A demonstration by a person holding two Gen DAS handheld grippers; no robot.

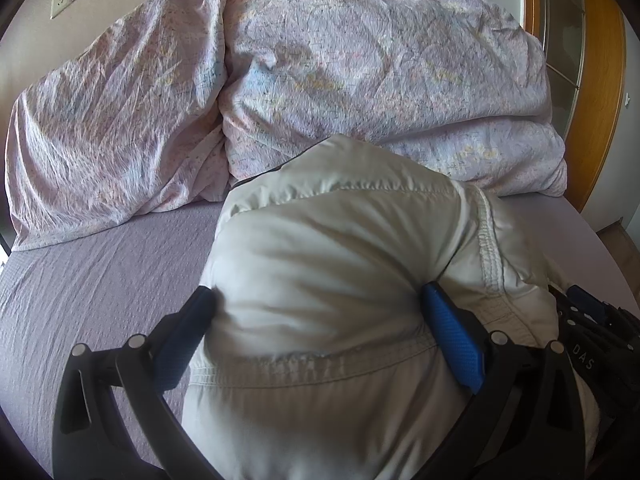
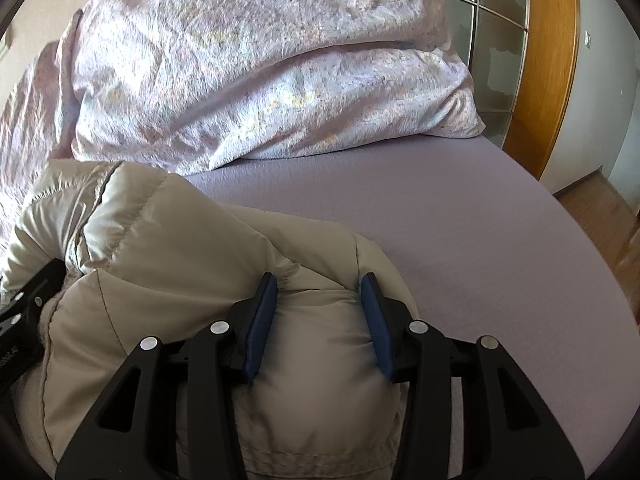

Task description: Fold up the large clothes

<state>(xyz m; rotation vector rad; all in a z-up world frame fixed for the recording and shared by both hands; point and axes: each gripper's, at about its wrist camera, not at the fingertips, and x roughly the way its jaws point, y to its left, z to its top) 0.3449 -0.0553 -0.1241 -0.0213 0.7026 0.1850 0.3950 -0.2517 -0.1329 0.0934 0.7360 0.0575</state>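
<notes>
A puffy beige padded jacket [image 1: 340, 248] lies bundled on the lilac bed sheet [image 1: 100, 264]. My left gripper [image 1: 320, 300] has its blue-padded jaws wide apart, with a thick bulge of the jacket between them and pressing both pads. The right gripper shows at the right edge of this view [image 1: 592, 320]. In the right wrist view the jacket [image 2: 160, 248] fills the lower left. My right gripper [image 2: 318, 284] is closed on a fat fold of the jacket. The left gripper's black frame [image 2: 28, 304] shows at the left edge.
A bulky crumpled floral duvet [image 1: 360, 60] and pillow [image 1: 112, 120] lie just beyond the jacket at the head of the bed. The sheet [image 2: 460, 220] stretches to the right. A wooden-framed glass door [image 2: 532, 60] and wood floor [image 2: 600, 208] lie beyond the bed's right edge.
</notes>
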